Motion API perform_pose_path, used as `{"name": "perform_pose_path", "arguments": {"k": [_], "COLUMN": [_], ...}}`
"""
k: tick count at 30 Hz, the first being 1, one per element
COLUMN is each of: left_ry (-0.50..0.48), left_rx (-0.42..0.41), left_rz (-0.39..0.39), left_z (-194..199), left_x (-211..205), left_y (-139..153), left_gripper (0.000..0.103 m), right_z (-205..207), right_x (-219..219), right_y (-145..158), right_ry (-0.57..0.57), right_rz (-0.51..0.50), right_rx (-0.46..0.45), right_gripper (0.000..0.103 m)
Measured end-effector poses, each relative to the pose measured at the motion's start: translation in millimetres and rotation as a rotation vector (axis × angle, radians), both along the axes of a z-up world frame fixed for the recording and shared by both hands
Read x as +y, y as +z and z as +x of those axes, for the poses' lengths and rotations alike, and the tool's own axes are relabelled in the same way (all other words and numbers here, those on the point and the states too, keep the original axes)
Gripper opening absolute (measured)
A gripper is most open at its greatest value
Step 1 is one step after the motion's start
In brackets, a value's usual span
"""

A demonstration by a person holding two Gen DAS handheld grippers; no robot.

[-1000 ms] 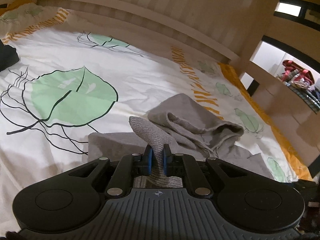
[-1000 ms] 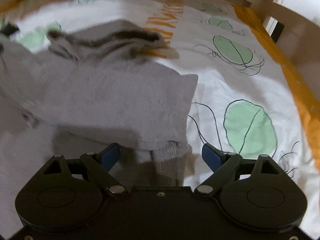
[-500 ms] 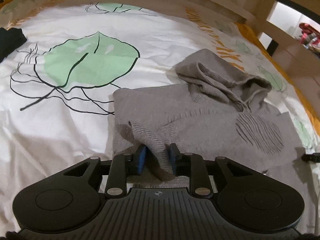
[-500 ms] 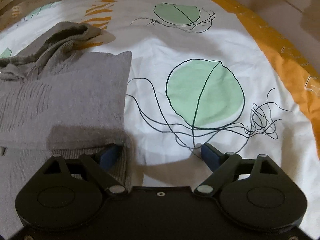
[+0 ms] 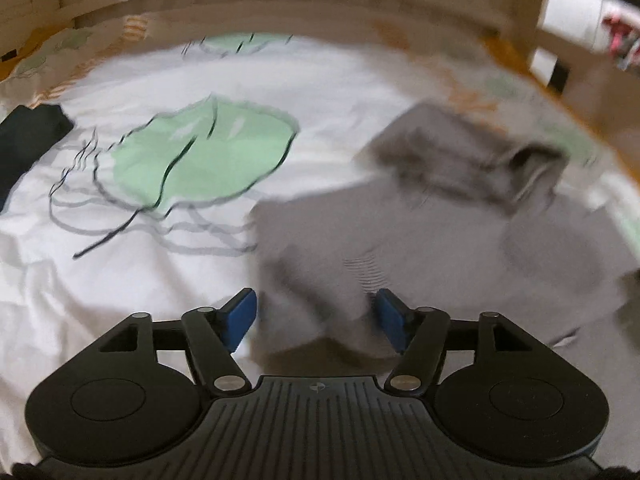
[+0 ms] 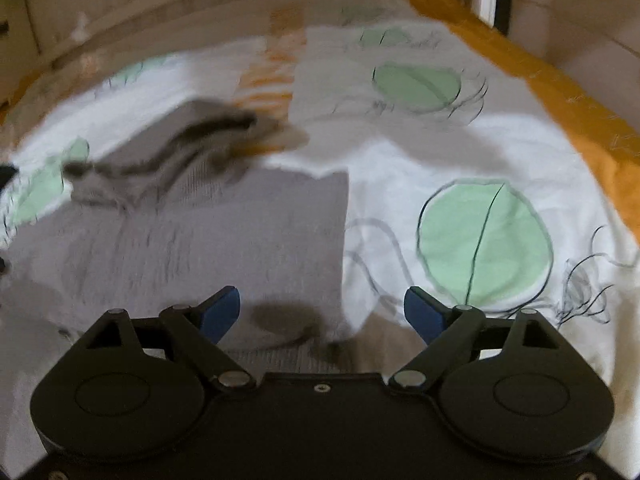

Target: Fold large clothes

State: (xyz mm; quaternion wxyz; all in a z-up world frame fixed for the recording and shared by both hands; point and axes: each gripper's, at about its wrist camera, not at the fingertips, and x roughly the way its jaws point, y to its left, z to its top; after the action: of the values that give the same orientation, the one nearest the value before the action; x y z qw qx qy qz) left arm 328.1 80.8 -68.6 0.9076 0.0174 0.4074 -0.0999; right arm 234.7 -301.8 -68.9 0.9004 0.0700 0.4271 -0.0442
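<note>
A grey knitted hoodie (image 5: 460,248) lies partly folded on the bed, its hood (image 5: 472,160) bunched at the far end. In the left wrist view my left gripper (image 5: 316,316) is open, its blue pads either side of the released grey fabric near the hoodie's near left edge. In the right wrist view the hoodie (image 6: 208,248) lies left of centre with its hood (image 6: 188,140) beyond. My right gripper (image 6: 322,314) is open and empty over the hoodie's near right corner. Both views are blurred.
The bed sheet (image 5: 120,280) is white with green leaf prints (image 6: 484,244) and an orange border (image 6: 568,108). A dark garment (image 5: 28,140) lies at the far left. A wooden bed rail (image 5: 320,12) runs along the far side.
My left gripper has opened and let go of the grey sleeve, which now lies on the hoodie. Both grippers have lifted and drawn back a little. The right gripper stays open.
</note>
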Motion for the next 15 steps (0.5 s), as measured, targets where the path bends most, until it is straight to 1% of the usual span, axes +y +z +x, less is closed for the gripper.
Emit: {"name": "perform_pose_path", "arguments": {"k": [1, 2, 4, 6, 8, 9, 11, 13, 15], "left_ry": [0.004, 0.022, 0.048, 0.052, 0.025, 0.003, -0.040, -0.084, -0.120], "left_rx": [0.011, 0.018, 0.026, -0.029, -0.112, -0.158, -0.222, -0.256, -0.265], "left_rz": [-0.003, -0.027, -0.050, -0.018, 0.006, 0.009, 0.019, 0.030, 0.036], "left_z": [1, 2, 1, -6, -15, -20, -23, -19, -5], "left_x": [4, 8, 11, 6, -1, -4, -13, -22, -32], "left_y": [-5, -7, -1, 16, 38, 51, 71, 84, 90], "left_gripper": [0.076, 0.077, 0.077, 0.075, 0.075, 0.075, 0.075, 0.076, 0.076], "right_z": [2, 5, 5, 4, -1, -4, -9, -8, 3], "right_x": [0, 0, -2, 0, 3, 4, 5, 9, 14], "right_y": [-5, -12, -16, -11, 2, 9, 26, 41, 50], "right_ry": [-0.005, -0.017, -0.026, -0.031, -0.031, -0.017, 0.013, 0.049, 0.088], "right_rz": [-0.012, -0.027, -0.023, -0.035, -0.054, -0.045, -0.017, -0.001, -0.007], "right_rx": [0.026, 0.068, 0.085, 0.076, 0.020, -0.017, -0.099, -0.166, -0.192], "right_gripper": [0.090, 0.089, 0.089, 0.088, 0.088, 0.088, 0.088, 0.087, 0.074]}}
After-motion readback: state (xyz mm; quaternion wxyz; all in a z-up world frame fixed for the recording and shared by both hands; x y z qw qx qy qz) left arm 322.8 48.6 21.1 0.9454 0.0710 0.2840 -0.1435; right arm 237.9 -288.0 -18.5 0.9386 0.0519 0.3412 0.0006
